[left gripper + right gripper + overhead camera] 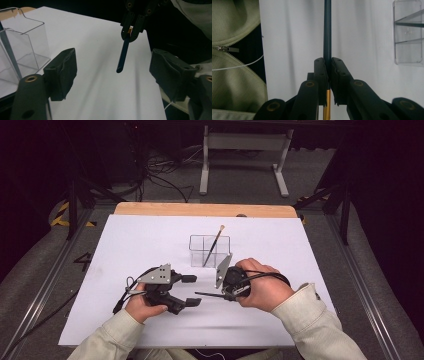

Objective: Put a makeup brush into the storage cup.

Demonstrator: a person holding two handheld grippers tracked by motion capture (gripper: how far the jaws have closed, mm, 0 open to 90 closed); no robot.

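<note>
A dark paintbrush [327, 30] is pinched near its golden ferrule between the pressed-together jaws of the right tool [226, 292], and its long handle is held nearly level, just above the white sheet [150, 240] covering the desk [200, 209]. In the left gripper view the free end of the handle is seen pointing toward the left tool [192, 291], whose jaws are spread wide and empty, one on either side of the approaching handle but apart from it. A clear plastic holder [210, 251], divided into compartments, stands just beyond both tools, and a second brush [214, 244] is leaned upright in it with its pale tip at the top. The step in hand is judged to be a handover of the paintbrush from the right tool to the left, or a re-gripping before it is stood in the holder. Several faults can be foreseen: the thin round handle could be rolled or pivoted in so narrow a grip; the left jaws could be closed off-centre, so that the handle is knocked aside; and, if release is made before a firm pinch is gained, the paintbrush would be dropped onto the sheet. The light holder could also be tipped by a careless sweep.
</note>
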